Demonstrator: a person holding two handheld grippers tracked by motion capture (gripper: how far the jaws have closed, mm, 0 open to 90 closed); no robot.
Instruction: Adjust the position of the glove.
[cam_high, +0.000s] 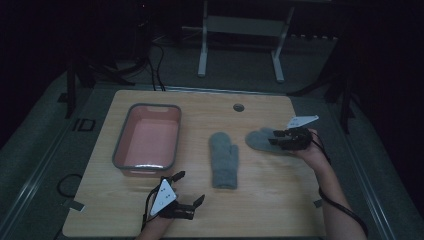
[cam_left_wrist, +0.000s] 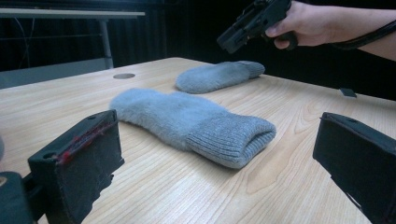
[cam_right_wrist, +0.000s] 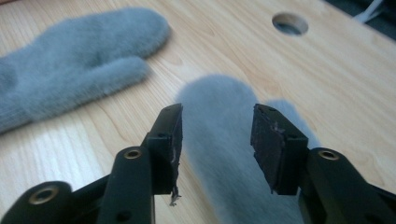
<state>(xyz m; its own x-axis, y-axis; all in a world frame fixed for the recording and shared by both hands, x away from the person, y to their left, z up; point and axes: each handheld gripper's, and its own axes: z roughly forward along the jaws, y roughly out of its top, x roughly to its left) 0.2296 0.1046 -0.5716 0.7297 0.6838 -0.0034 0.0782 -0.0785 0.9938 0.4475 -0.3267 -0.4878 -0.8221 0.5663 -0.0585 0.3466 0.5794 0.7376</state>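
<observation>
Faintly, the letters "ID" (cam_high: 83, 124) can be read on the dark floor left of the wooden table (cam_high: 260, 200). A pink rectangular tub (cam_high: 148, 140) with a grey rim sits at the table's left. Two fuzzy grey mittens lie apart: the near mitten (cam_high: 223, 160), its ribbed knit cuff toward the person, and the far mitten (cam_high: 263, 139). The right gripper (cam_high: 274, 139) hovers over the far mitten, jaws parted. The left gripper (cam_high: 189, 188) stands wide open near the front edge, holding nothing.
</observation>
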